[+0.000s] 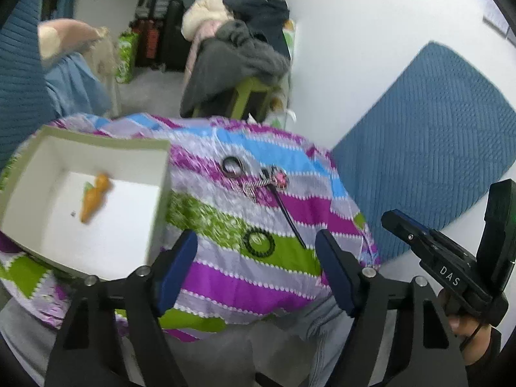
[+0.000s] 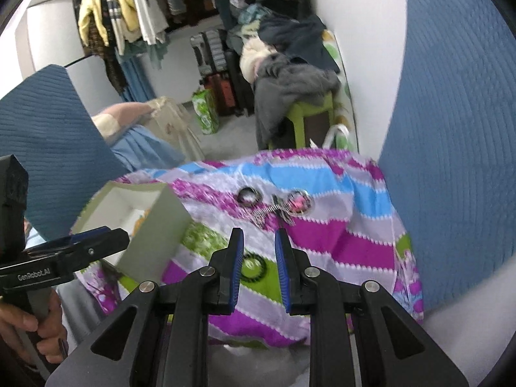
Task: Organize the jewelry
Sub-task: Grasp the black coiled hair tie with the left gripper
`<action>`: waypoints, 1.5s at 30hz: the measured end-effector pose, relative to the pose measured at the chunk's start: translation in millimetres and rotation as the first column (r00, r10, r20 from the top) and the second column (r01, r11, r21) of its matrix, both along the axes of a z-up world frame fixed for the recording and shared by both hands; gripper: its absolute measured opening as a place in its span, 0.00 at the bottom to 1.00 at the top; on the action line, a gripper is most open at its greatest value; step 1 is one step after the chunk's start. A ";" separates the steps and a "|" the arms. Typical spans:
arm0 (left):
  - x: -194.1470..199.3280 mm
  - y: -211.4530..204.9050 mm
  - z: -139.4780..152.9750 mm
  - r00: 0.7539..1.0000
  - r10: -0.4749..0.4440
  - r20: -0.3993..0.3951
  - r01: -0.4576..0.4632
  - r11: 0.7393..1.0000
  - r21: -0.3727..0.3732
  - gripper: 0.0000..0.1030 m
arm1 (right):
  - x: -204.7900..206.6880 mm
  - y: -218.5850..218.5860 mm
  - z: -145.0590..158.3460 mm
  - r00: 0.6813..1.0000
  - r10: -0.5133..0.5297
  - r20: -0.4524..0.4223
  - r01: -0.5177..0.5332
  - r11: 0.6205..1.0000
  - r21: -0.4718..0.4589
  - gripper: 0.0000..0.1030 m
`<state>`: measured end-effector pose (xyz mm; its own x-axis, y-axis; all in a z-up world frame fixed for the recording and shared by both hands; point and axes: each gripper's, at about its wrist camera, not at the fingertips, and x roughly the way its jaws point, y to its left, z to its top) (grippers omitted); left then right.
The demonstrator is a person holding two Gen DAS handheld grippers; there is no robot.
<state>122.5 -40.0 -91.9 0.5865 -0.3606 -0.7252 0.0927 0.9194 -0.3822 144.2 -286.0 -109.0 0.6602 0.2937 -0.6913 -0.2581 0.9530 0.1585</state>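
Both tools gape empty – left tool [image 1: 256, 251], right tool [image 2: 259, 247]; coiled black hair-tie [image 1: 259, 241] on striped cloth [image 1: 225, 277].

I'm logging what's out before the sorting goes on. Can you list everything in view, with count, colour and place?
Box: 1, pale green outside and white inside, left on the cloth.
Carrot-shaped piece: 1, orange with a green tip, inside the box.
Patterned cloth: 1, purple, blue, green and white stripes, under everything.
Ring: 1, dark metallic, far part of the cloth.
Pink-centred ornament with coiled chain: 1, silver and pink, right of the ring.
Thin stick: 1, black, running from the ornament toward the camera.
Coil hair tie: 1, black, on a green stripe.
Left gripper: 1, black with blue pads, open, empty.
Right gripper: 1, black with blue pads, open, empty.
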 end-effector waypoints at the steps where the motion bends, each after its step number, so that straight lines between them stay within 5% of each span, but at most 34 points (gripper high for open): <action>1: 2.2 -3.0 -5.1 1.000 -0.006 -0.012 0.006 1.000 -0.002 0.70 | 1.8 -2.6 -5.8 1.000 -0.001 -0.014 0.001 1.000 0.001 0.18; 19: 72.9 -47.4 -112.1 0.975 -0.111 -0.194 0.109 0.994 -0.019 0.30 | 77.0 -14.5 -107.8 0.975 0.052 -0.216 -0.045 0.998 0.036 0.17; 25: 90.5 -56.9 -140.6 0.964 -0.136 -0.228 0.143 0.990 0.013 0.27 | 105.3 -7.1 -136.9 0.965 0.090 -0.248 -0.083 0.996 0.038 0.17; 35: 95.6 -73.7 -147.8 0.967 -0.176 -0.183 0.196 0.976 0.098 0.21 | 129.5 1.1 -166.0 0.957 0.114 -0.266 -0.109 0.993 0.036 0.12; 38: 102.0 -79.2 -150.5 0.968 -0.172 -0.182 0.198 0.971 0.133 0.08 | 130.0 1.1 -165.1 0.961 0.108 -0.254 -0.105 0.994 0.023 0.07; 45: 103.1 -65.2 -146.6 0.968 -0.134 -0.213 0.153 0.985 0.073 0.08 | 117.3 0.9 -151.2 0.963 0.091 -0.255 -0.094 0.996 0.004 0.05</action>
<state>225.6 -105.1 -238.5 0.3669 -0.3590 -0.8582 0.1539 0.9333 -0.3246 261.5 -285.1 -260.2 0.4322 0.3387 -0.8358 -0.2974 0.9285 0.2224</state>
